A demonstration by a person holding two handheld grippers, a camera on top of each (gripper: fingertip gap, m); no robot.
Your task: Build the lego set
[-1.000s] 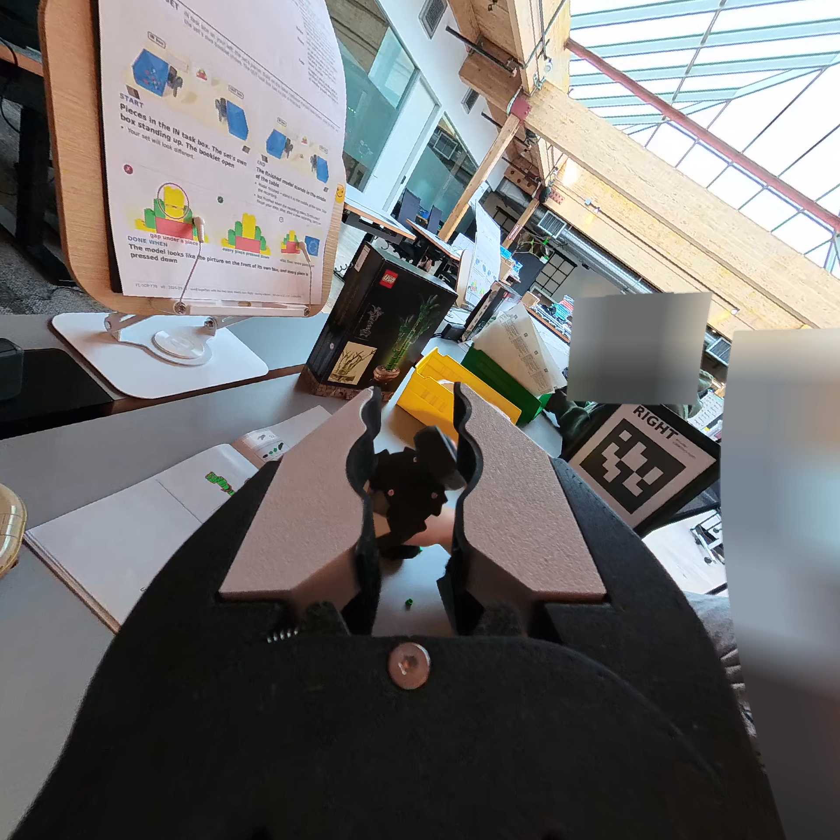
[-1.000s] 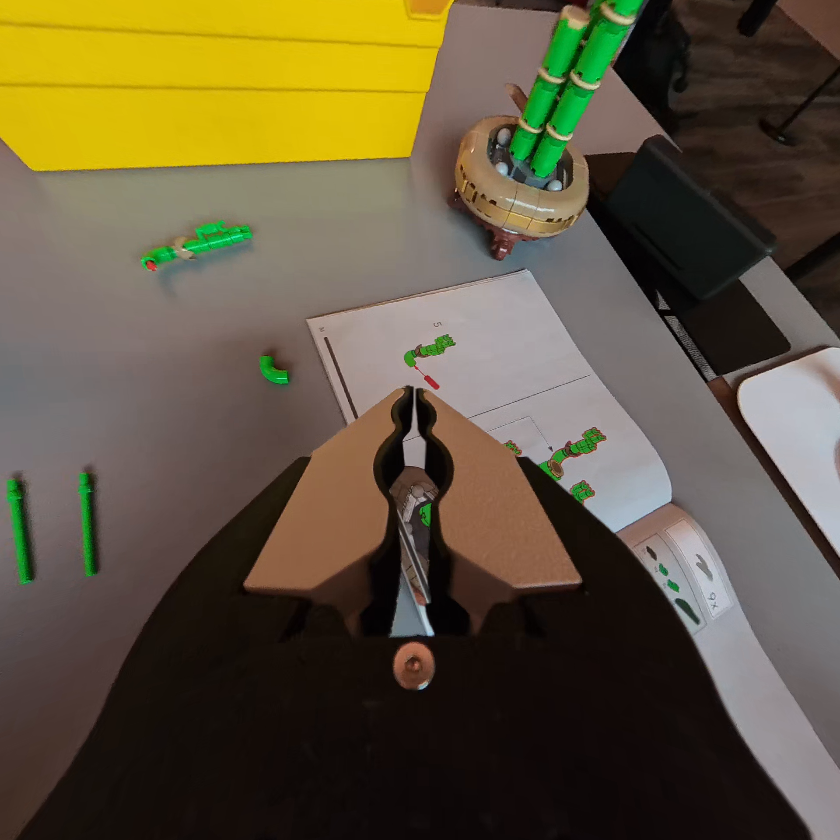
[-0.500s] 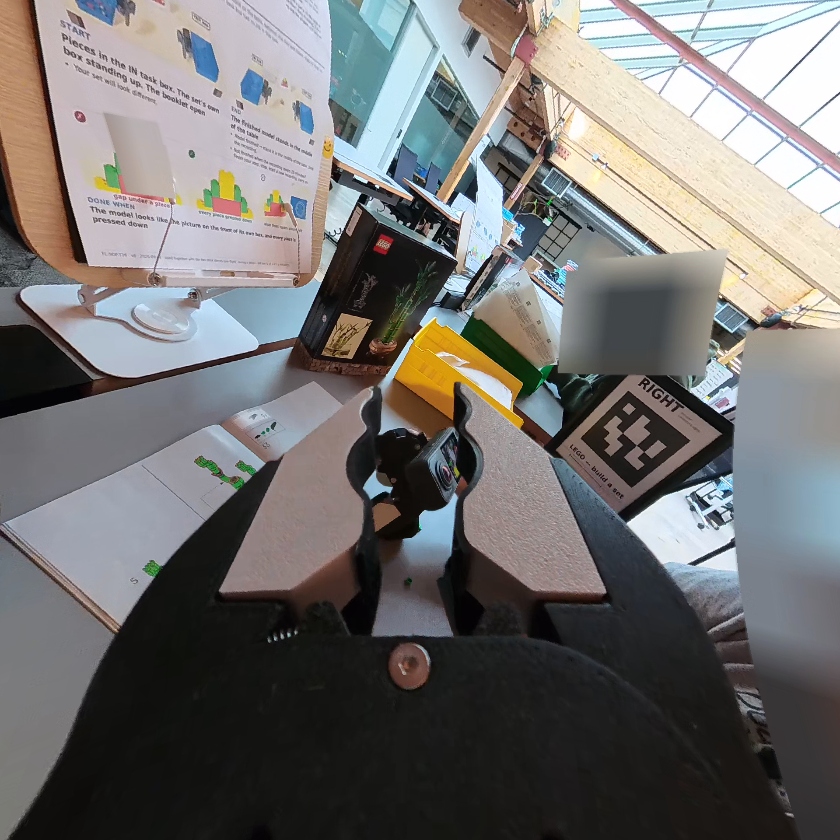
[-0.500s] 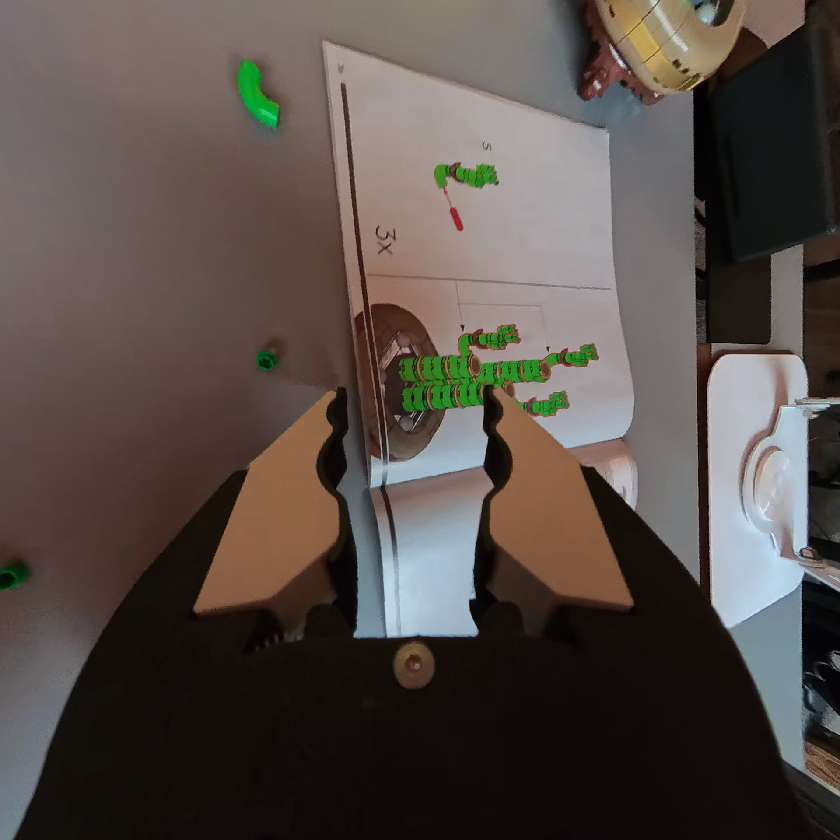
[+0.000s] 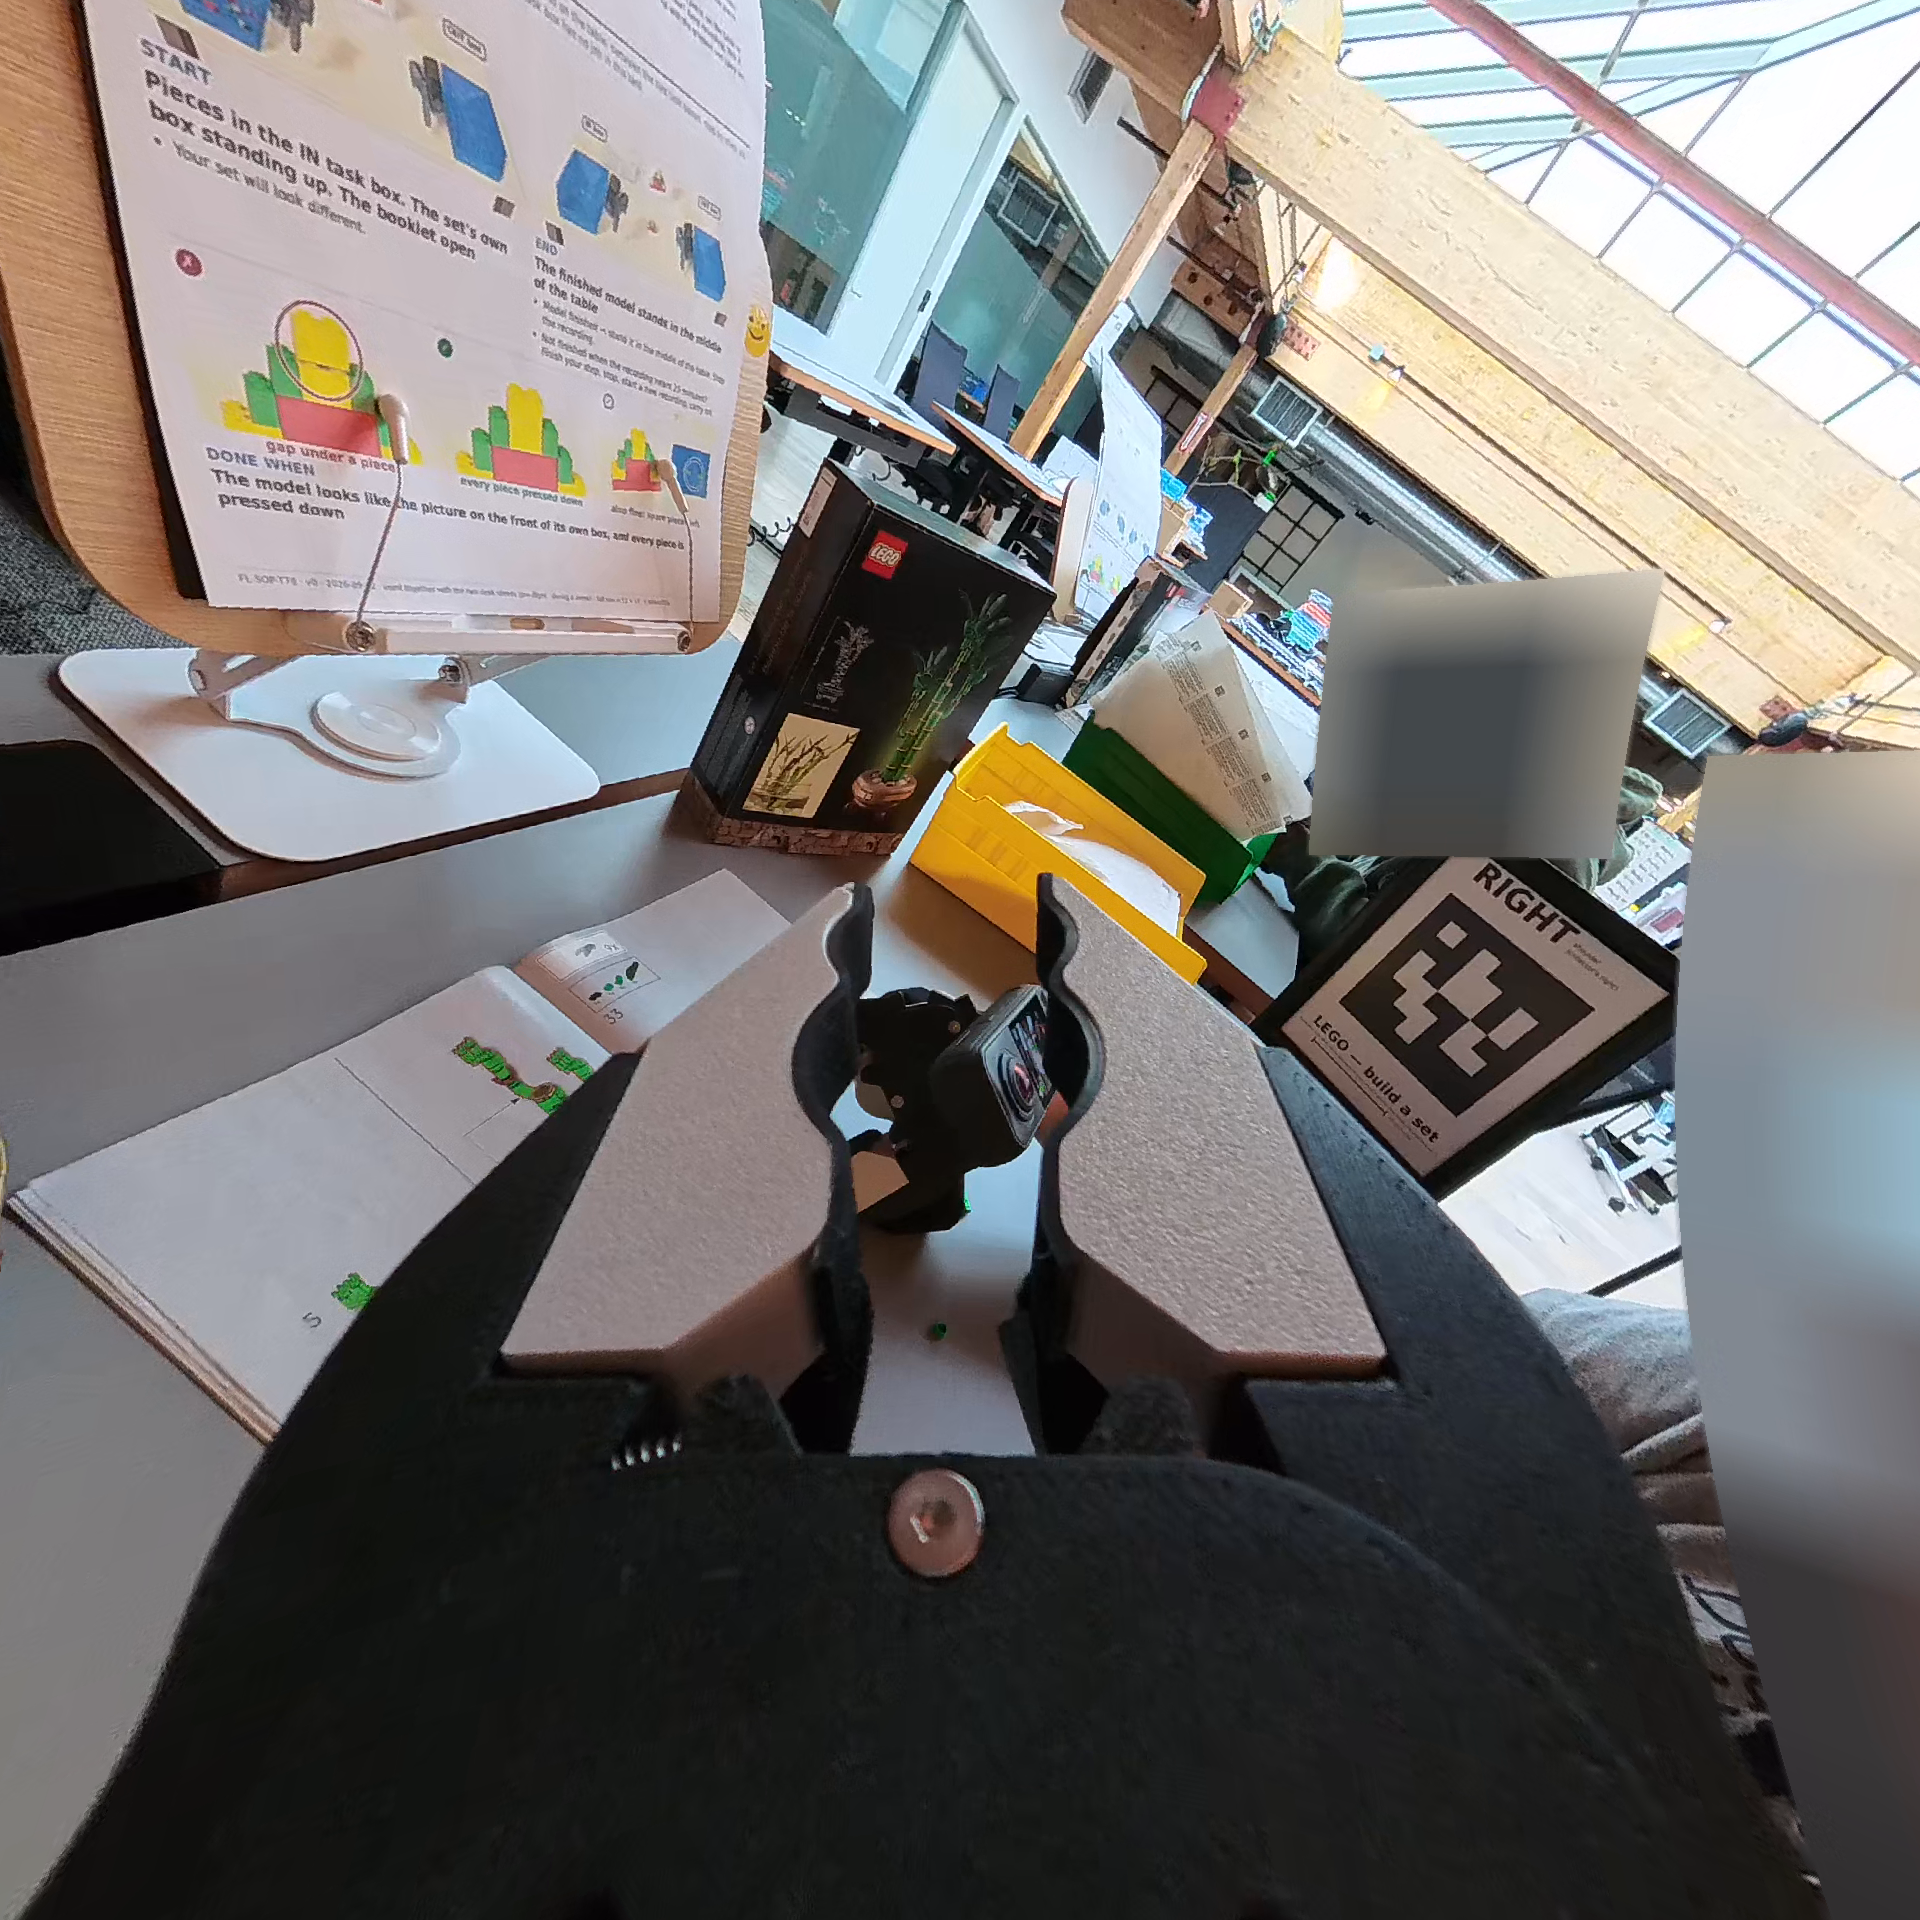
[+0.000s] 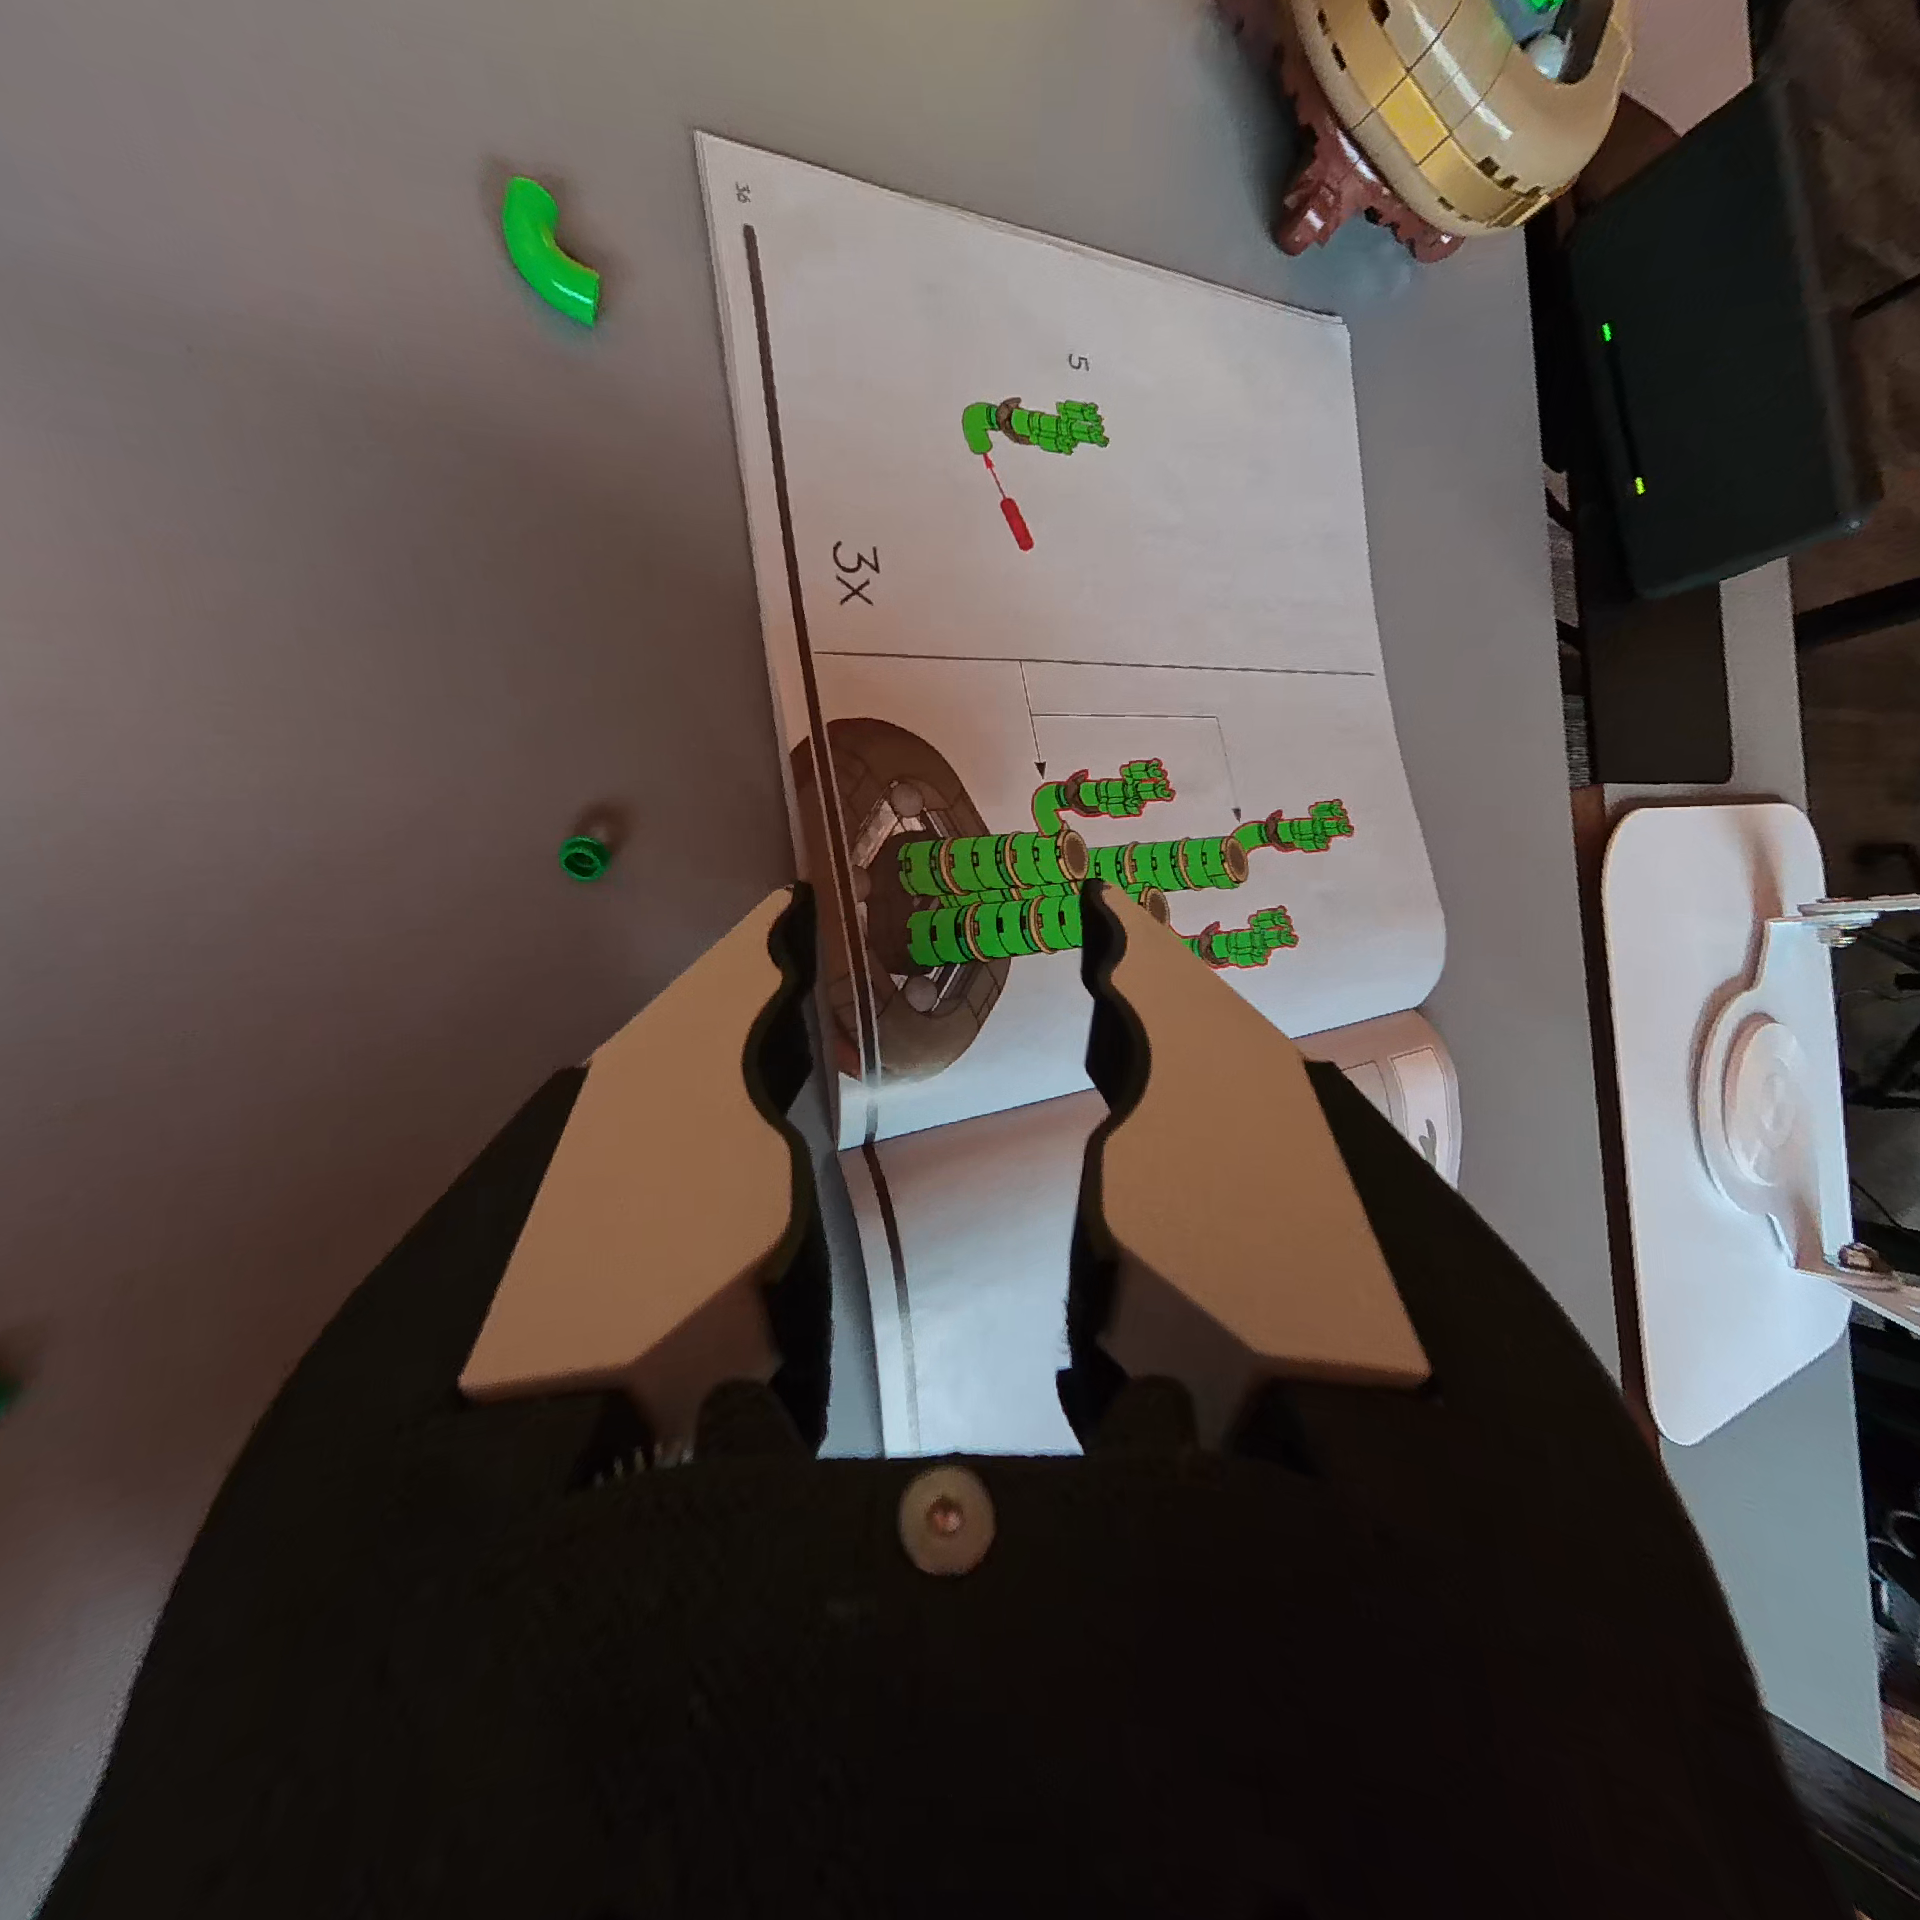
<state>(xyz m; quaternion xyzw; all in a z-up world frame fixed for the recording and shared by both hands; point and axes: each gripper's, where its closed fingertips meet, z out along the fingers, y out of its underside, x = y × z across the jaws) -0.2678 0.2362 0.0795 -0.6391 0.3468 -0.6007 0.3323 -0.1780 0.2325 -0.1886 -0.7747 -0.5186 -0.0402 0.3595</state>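
My right gripper (image 6: 943, 899) is open and empty, low over the open instruction booklet (image 6: 1091, 499). A green curved piece (image 6: 545, 249) and a small green round stud (image 6: 585, 854) lie on the grey table (image 6: 312, 623), left of the booklet. The tan pot of the bamboo model (image 6: 1455, 114) stands at the booklet's far corner. My left gripper (image 5: 945, 904) is open and empty, above the table. Between its fingers I see the other gripper with its camera (image 5: 977, 1091) farther off, and a tiny green piece (image 5: 938, 1330) on the table. The booklet (image 5: 312, 1143) lies to its left.
The set's black box (image 5: 873, 665), a yellow bin (image 5: 1049, 842) and a green bin (image 5: 1164, 790) stand behind. A white stand (image 5: 312, 748) holds an instruction sheet at the far left; its base (image 6: 1714, 1091) is right of the booklet. A black device (image 6: 1704, 374) sits nearby. Left tips to right tips: about 30 centimetres. From my right tips it is roughly 4 centimetres to the small green round stud (image 6: 585, 854); from my left, 30 centimetres.
My right gripper was shut a second ago; it has opened and dropped closer over the booklet. My left gripper stays open and has shifted only slightly.
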